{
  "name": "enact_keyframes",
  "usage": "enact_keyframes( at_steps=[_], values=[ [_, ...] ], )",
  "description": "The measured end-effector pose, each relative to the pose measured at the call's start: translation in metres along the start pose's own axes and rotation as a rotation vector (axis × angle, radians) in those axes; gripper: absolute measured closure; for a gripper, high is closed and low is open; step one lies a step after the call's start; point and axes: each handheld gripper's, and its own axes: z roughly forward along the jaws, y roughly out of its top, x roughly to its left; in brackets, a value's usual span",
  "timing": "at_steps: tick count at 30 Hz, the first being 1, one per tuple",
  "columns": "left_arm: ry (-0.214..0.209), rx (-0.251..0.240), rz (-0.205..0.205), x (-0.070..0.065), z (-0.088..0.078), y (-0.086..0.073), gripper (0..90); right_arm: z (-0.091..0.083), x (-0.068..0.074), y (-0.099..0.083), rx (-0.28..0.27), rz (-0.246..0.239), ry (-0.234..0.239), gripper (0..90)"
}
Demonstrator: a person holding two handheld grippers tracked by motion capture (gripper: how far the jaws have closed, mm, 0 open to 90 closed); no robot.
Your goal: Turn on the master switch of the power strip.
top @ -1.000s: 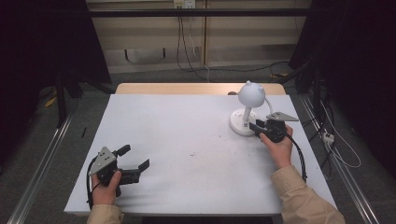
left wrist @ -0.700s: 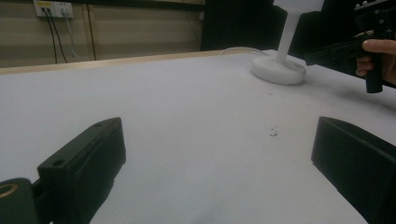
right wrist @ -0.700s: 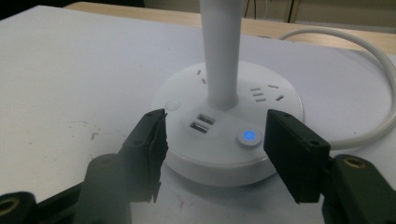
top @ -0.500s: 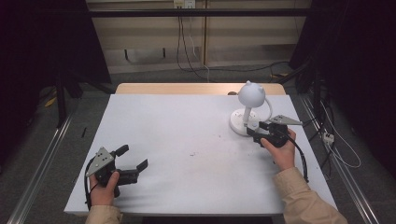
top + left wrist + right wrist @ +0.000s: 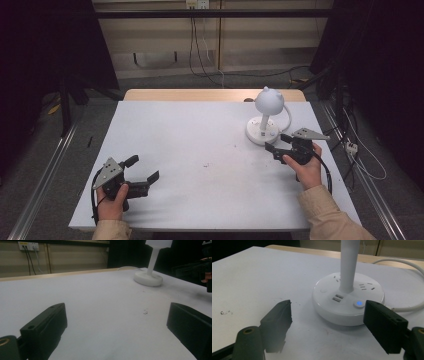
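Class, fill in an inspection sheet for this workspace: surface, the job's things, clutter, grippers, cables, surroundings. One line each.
Surface: white table, a few small dark specks near the middle.
Job's things: white lamp upright at the right rear; blue button lit on its round base, beside two USB ports.
Clutter: nothing seen.
Grippers: left gripper open, on the table at front left; right gripper just short of the base, jaws just opened, nothing between them.
Cables: white lamp cord runs off the base; black gripper cable trails from the right hand.
Surroundings: wall sockets with leads, dark curtains, grey floor.
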Motion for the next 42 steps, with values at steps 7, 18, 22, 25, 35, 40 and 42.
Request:
enact_keyframes(
  at_steps=[7,18,22,25,35,40,42],
  values=[
    [0.001,-0.002,-0.001,0.000,-0.001,0.000,2.7,-0.006,0.008,-0.002,-0.006,-0.008,0.026,20.4],
    [0.000,-0.006,-0.001,0.000,0.000,0.001,2.7,-0.012,0.015,-0.010,-0.001,-0.015,0.051,18.6],
    [0.000,-0.006,-0.002,0.000,0.000,0.001,2.7,-0.015,0.017,-0.013,0.009,-0.025,0.056,17.9],
    [-0.002,-0.005,-0.001,0.000,0.000,0.001,2.7,-0.019,0.018,-0.013,0.002,-0.031,0.058,17.6],
    [-0.002,-0.005,-0.002,0.000,0.000,0.001,2.7,-0.030,0.017,-0.018,-0.019,-0.022,0.061,17.1],
    [-0.006,-0.004,-0.002,-0.001,0.001,0.001,2.7,-0.034,0.017,-0.021,-0.018,-0.025,0.061,16.9],
    [-0.005,-0.002,-0.001,-0.001,0.001,0.000,2.7,-0.036,0.018,-0.022,-0.016,-0.027,0.063,16.8]
  ],
)
